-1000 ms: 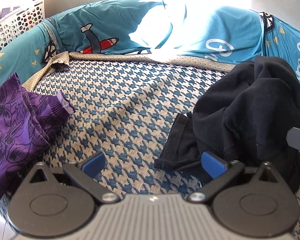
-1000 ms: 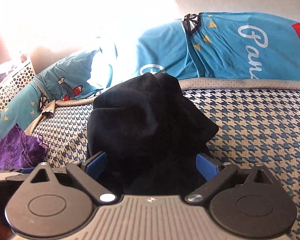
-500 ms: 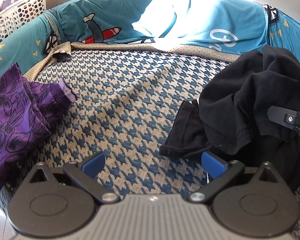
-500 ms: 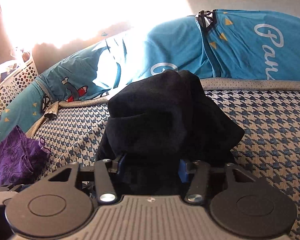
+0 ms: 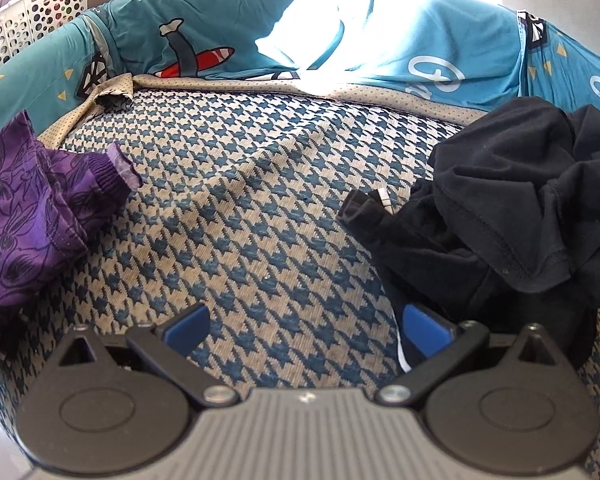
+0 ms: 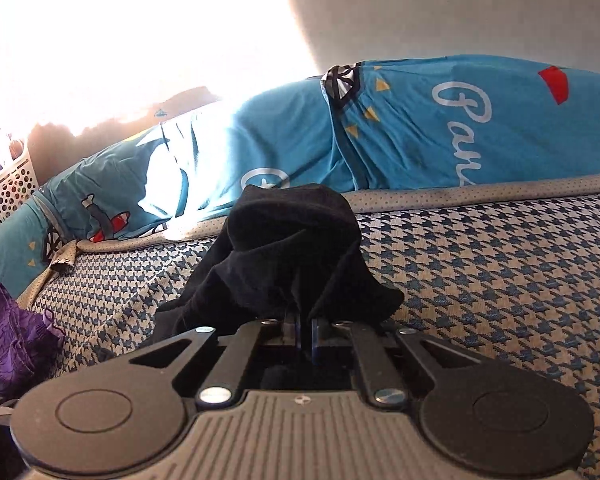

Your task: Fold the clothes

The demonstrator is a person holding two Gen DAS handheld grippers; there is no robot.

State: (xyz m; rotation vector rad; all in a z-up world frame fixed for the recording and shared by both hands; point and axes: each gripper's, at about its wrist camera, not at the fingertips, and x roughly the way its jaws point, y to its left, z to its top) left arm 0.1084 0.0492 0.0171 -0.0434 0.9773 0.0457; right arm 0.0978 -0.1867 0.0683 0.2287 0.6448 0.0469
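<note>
1. The black garment [image 6: 296,248] sat bunched on the houndstooth mattress [image 6: 500,272], no clear long axis.
2. The right gripper [image 6: 304,330] was clamped on its fabric.
3. The left gripper [image 5: 304,326] stood wide open, empty.
4. Only the left view showed the garment's stitched hem [image 5: 500,236] and the purple garment's cuff [image 5: 108,172].

A black garment [image 6: 292,256] is bunching just ahead of the right gripper [image 6: 305,330], whose blue pads are showing between black arms. Under it, a mat [image 6: 480,272] is showing a blue-and-beige houndstooth pattern with a beige dotted border. Beyond the claw, teal bedding [image 6: 440,132] is carrying white lettering, yellow triangles and a red-and-white plane. Left of the left gripper [image 5: 304,324], also blue-padded, a purple garment [image 5: 24,216] is showing dark floral outlines. A white perforated basket [image 5: 32,20] is standing far left.
</note>
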